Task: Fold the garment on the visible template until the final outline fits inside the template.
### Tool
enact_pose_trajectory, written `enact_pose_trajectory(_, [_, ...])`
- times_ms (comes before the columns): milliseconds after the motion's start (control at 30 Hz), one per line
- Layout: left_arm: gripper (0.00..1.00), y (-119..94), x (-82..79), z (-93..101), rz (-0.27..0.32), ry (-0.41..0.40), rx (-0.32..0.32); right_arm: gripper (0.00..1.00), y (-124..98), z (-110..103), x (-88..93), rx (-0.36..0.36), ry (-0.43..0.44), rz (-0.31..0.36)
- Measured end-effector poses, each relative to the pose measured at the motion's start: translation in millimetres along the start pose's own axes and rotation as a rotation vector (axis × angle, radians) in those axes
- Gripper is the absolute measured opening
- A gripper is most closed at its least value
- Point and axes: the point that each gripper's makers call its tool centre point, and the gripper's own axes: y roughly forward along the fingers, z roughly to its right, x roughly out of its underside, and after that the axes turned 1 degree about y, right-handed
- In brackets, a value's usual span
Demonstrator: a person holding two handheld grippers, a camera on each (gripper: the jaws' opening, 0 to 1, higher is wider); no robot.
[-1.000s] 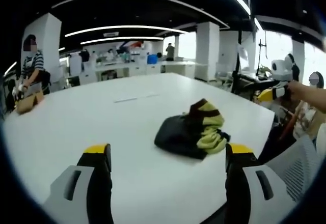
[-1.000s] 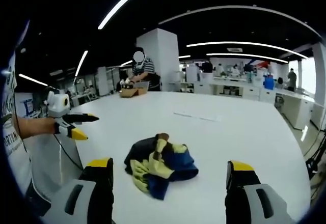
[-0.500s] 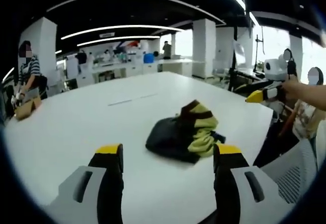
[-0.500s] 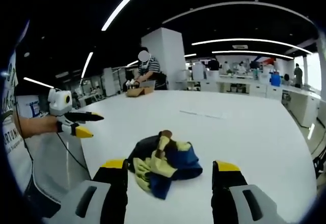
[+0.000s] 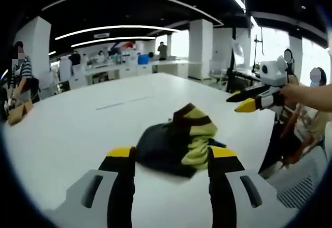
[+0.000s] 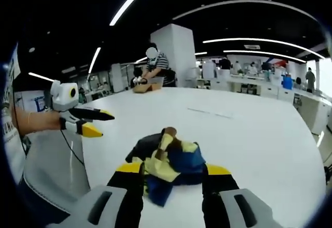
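Garment (image 5: 176, 140), crumpled black-yellow-blue heap on white table (image 5: 78, 129) near its edge; left gripper (image 5: 171, 158) and right gripper (image 6: 168, 173) both spread, empty, straddling it; risk: grabbing bunched layers together, dragging it off-edge.

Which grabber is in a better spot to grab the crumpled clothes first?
Probably right, but only just. The right gripper has the crumpled garment lying well in between its open jaws. The left gripper also straddles it with open jaws, though it looks slightly less deep.
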Motion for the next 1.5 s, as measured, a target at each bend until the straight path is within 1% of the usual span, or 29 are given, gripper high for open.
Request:
enact_pose_trajectory(100, [0.49,10.5,0.1,4.2,-0.004,-0.008,0.017,0.35,7.2,0.2,3.8,-0.013,-0.011,-0.014])
enact_pose_trajectory(200, [0.48,17.4,-3.4,9.0,0.010,-0.009,0.031,0.32,15.2,1.7,9.0,-0.016,-0.018,-0.028])
enact_pose_trajectory(300, [0.45,25.9,-2.7,13.5,-0.007,0.005,0.048,0.29,21.0,2.0,12.2,-0.021,-0.019,-0.037])
enact_pose_trajectory(400, [0.40,33.1,-1.1,15.1,-0.013,-0.003,0.059,0.25,27.5,2.9,15.1,-0.023,-0.021,-0.048])
enact_pose_trajectory(467, [0.36,38.0,3.5,17.0,-0.033,0.003,0.069,0.19,31.3,5.9,16.3,-0.010,-0.032,-0.049])
enact_pose_trajectory(533, [0.34,42.7,6.9,19.7,-0.046,0.008,0.081,0.15,35.1,7.0,16.9,-0.011,-0.039,-0.052])
enact_pose_trajectory(633, [0.31,49.8,11.2,23.6,-0.059,0.005,0.099,0.15,40.6,6.2,19.0,-0.020,-0.046,-0.061])
enact_pose_trajectory(700, [0.28,55.2,15.9,26.5,-0.078,0.015,0.107,0.15,44.4,6.2,21.2,-0.023,-0.049,-0.070])
enact_pose_trajectory(800, [0.26,62.6,22.4,28.2,-0.108,0.030,0.109,0.13,48.5,6.2,22.5,-0.028,-0.052,-0.077])
enact_pose_trajectory(1033, [0.22,78.2,28.0,30.9,-0.134,0.018,0.119,0.12,57.6,7.8,24.4,-0.029,-0.042,-0.088])
enact_pose_trajectory(1100, [0.21,83.0,31.8,31.6,-0.152,0.014,0.124,0.12,60.9,7.6,24.2,-0.031,-0.040,-0.089])
enact_pose_trajectory(1167, [0.17,87.7,36.5,32.7,-0.171,0.008,0.131,0.11,64.3,6.2,24.8,-0.033,-0.052,-0.095])
enact_pose_trajectory(1267, [0.16,92.5,39.6,32.6,-0.178,0.008,0.127,0.09,67.8,3.2,28.6,-0.044,-0.069,-0.115])
enact_pose_trajectory(1367, [0.12,96.9,39.2,32.4,-0.177,-0.002,0.130,0.08,70.5,2.0,32.5,-0.048,-0.088,-0.133])
enact_pose_trajectory(1500, [0.07,100.7,38.9,30.4,-0.180,0.001,0.128,0.06,71.8,3.4,33.2,-0.043,-0.080,-0.138])
